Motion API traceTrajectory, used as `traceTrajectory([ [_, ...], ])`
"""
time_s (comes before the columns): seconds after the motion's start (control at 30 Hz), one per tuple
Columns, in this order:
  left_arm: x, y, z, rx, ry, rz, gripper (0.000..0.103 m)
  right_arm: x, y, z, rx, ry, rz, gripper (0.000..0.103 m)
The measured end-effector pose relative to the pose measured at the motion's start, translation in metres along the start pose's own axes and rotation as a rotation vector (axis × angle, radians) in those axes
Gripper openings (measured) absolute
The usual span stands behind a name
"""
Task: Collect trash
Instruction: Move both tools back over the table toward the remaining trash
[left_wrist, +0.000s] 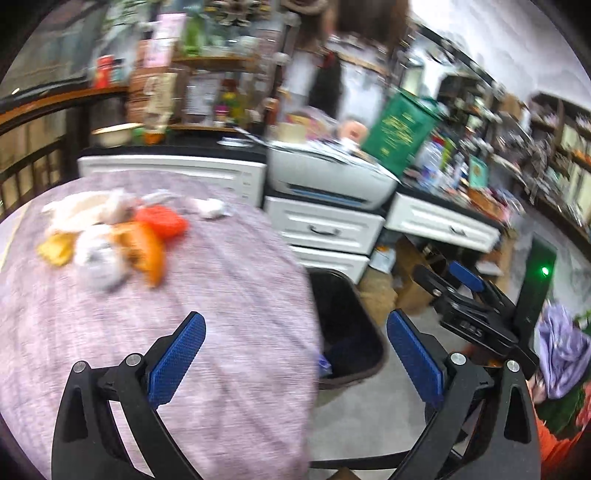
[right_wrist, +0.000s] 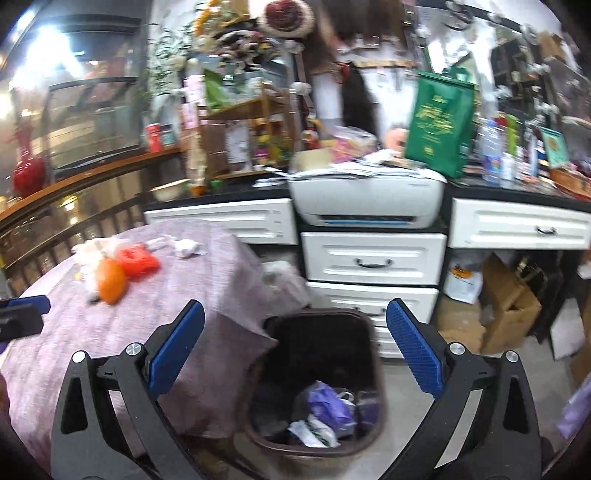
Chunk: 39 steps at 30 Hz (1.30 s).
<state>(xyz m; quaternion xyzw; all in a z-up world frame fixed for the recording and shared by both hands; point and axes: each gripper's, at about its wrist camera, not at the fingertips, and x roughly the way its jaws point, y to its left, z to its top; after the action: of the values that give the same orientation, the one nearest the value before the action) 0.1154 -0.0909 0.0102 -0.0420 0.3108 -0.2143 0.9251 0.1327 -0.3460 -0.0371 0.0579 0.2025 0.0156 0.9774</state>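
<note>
Both my tongs, left and right, gape wide and empty; the trash sits far across the desk, so a hasty carry could miss the bin.

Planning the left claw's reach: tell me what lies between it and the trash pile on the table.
Only bare purple tablecloth shows between the open left claw and the trash pile, seen in the left wrist view. Nothing stands in the way.

One bin, one printer, two hand-held grippers.
</note>
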Motion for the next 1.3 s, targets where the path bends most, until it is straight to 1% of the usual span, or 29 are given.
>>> traceTrajectory([
  [0.03, -0.005, 0.01, 0.001, -0.013, -0.011, 0.016, 0.097, 0.001, 0.007, 0.003, -0.005, -0.005, 0.019, 0.097],
  [0.13, -0.02, 0.043, 0.003, -0.055, -0.028, 0.096, 0.097, 0.007, 0.034, 0.01, -0.036, -0.001, 0.092, 0.097],
  [0.23, -0.03, 0.069, 0.001, -0.099, -0.039, 0.125, 0.097, 0.014, 0.055, 0.015, -0.052, 0.013, 0.147, 0.097],
  [0.33, -0.034, 0.095, -0.002, -0.122, -0.022, 0.181, 0.097, 0.023, 0.078, 0.018, -0.08, 0.033, 0.197, 0.097],
  [0.43, -0.035, 0.12, -0.006, -0.135, -0.003, 0.247, 0.097, 0.035, 0.099, 0.021, -0.1, 0.074, 0.253, 0.097],
  [0.57, -0.034, 0.154, -0.007, -0.172, 0.03, 0.304, 0.097, 0.055, 0.123, 0.026, -0.127, 0.137, 0.303, 0.097],
  [0.7, -0.03, 0.18, -0.006, -0.217, 0.054, 0.321, 0.097, 0.076, 0.145, 0.03, -0.177, 0.189, 0.345, 0.097],
  [0.8, -0.021, 0.191, -0.002, -0.218, 0.083, 0.35, 0.097, 0.095, 0.162, 0.034, -0.207, 0.245, 0.398, 0.097],
  [0.87, -0.016, 0.196, 0.001, -0.215, 0.091, 0.346, 0.097, 0.107, 0.174, 0.036, -0.215, 0.285, 0.448, 0.097],
  [0.97, -0.01, 0.201, 0.002, -0.212, 0.105, 0.36, 0.097, 0.128, 0.196, 0.036, -0.234, 0.329, 0.475, 0.097],
  [1.07, -0.007, 0.205, 0.001, -0.222, 0.119, 0.345, 0.097, 0.147, 0.218, 0.035, -0.263, 0.392, 0.5, 0.097],
  [1.1, -0.006, 0.206, 0.001, -0.223, 0.124, 0.343, 0.097, 0.152, 0.226, 0.033, -0.284, 0.4, 0.498, 0.096],
  [1.17, -0.005, 0.206, 0.001, -0.221, 0.133, 0.341, 0.097, 0.161, 0.237, 0.031, -0.326, 0.413, 0.471, 0.084],
  [1.23, -0.004, 0.205, 0.001, -0.221, 0.137, 0.332, 0.097, 0.173, 0.248, 0.026, -0.358, 0.442, 0.458, 0.077],
  [1.27, -0.004, 0.205, 0.001, -0.22, 0.14, 0.326, 0.097, 0.177, 0.248, 0.024, -0.359, 0.454, 0.46, 0.074],
  [1.3, -0.004, 0.205, 0.001, -0.217, 0.143, 0.322, 0.097, 0.179, 0.249, 0.024, -0.357, 0.458, 0.46, 0.073],
])
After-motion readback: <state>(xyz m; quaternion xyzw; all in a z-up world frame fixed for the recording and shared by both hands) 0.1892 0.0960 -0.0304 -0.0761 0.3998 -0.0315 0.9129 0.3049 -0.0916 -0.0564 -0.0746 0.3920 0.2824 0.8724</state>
